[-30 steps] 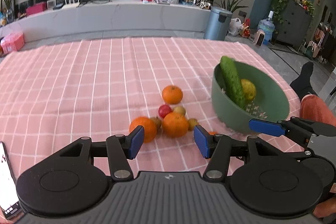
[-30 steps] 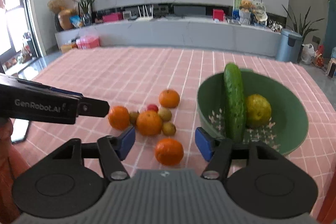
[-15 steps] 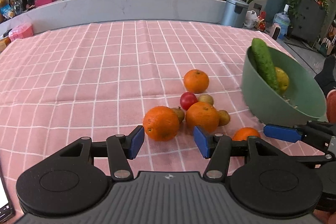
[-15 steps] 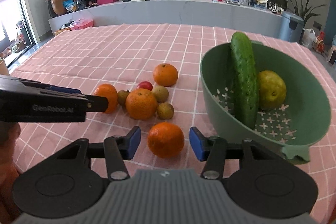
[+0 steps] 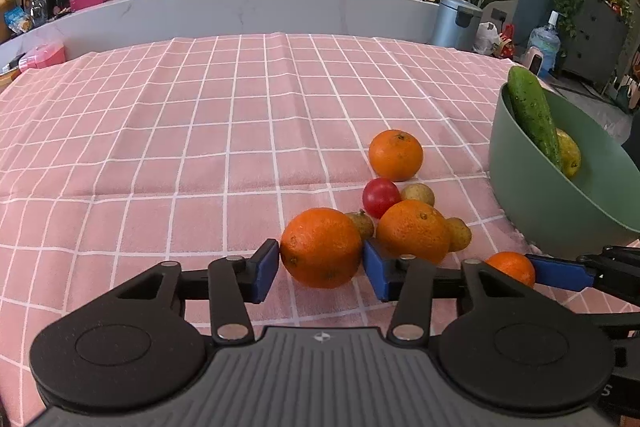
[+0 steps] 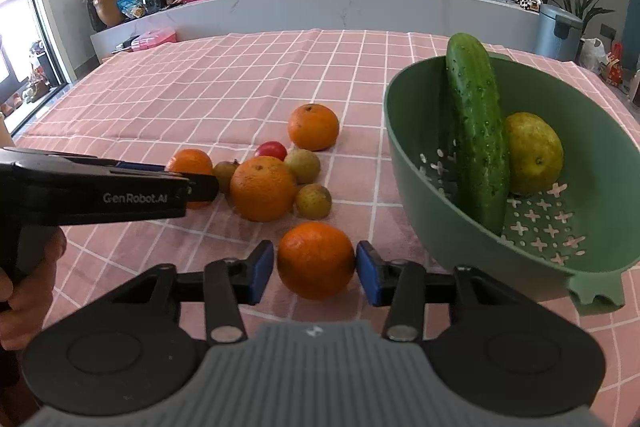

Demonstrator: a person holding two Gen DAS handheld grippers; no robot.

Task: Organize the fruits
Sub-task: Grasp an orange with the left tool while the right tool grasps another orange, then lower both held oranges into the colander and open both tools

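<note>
- Left hand-held gripper point(image 5: 320, 265): blue pads flank an orange point(image 5: 321, 247) on the pink checked bench point(image 5: 160, 147), touching or nearly so; firm pinch, cannot tell.
- Fruit cluster point(image 6: 276, 175) just ahead, between both grippers.
- Right hand-held gripper point(image 6: 315, 273): pads at both sides of a smaller orange point(image 6: 316, 259); grip likewise unclear.
- Green bowl point(image 6: 404, 147) ahead-right holds cucumber point(image 6: 476, 131) and yellowish fruit point(image 6: 534, 153).

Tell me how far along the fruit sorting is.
Early. Only a cucumber and a yellow-green fruit lie in the green bowl. The left gripper brackets one orange, the right gripper another orange, both on the cloth. Two oranges, a red fruit and three brown fruits remain.
</note>
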